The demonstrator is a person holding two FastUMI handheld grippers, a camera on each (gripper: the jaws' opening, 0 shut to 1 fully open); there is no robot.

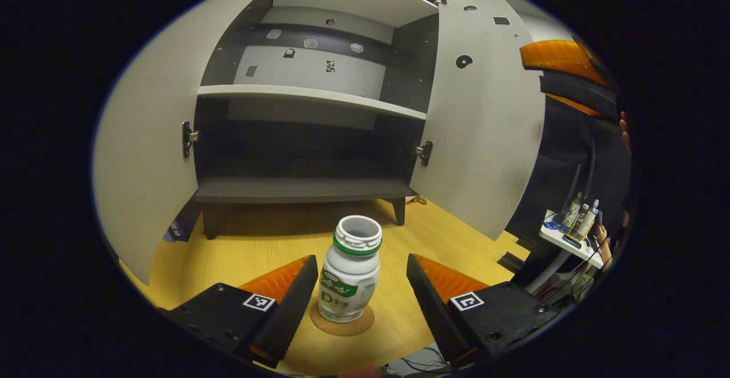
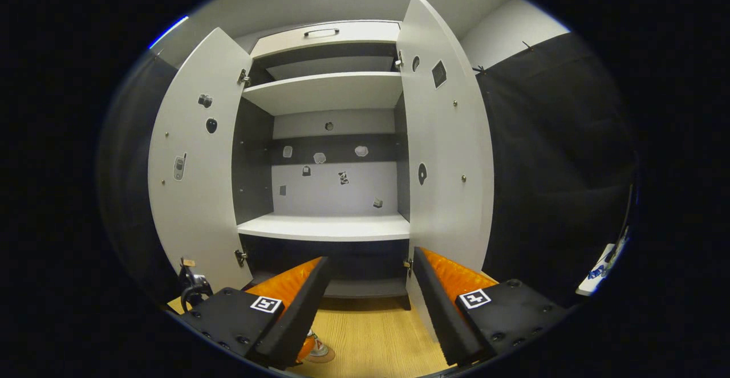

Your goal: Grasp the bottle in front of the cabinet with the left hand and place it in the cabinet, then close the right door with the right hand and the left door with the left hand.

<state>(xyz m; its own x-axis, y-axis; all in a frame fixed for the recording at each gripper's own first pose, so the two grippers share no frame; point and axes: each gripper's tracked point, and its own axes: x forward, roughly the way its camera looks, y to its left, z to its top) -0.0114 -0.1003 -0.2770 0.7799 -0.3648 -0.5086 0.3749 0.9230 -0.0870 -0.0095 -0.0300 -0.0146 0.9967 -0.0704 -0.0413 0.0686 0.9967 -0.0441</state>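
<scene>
Two doors of the cabinet (image 1: 308, 190) stood wide open. On the wooden surface (image 1: 245, 241) near it, the white bottle (image 1: 349, 278) stood upright on a round mat (image 1: 342, 324), between the spread fingers of the left claw (image 1: 362, 292), which touched nothing. The right claw (image 2: 370, 304) gaped too, empty, facing the shelves.

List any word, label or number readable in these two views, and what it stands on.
Nothing can be quoted with confidence.
Bottle: green label print, too blurred to read.
Coded squares on the left tongs and right tongs: patterns, no words.
Cabinet stickers: small pictures, no words.
Side-shelf bottles: too small to read.
</scene>
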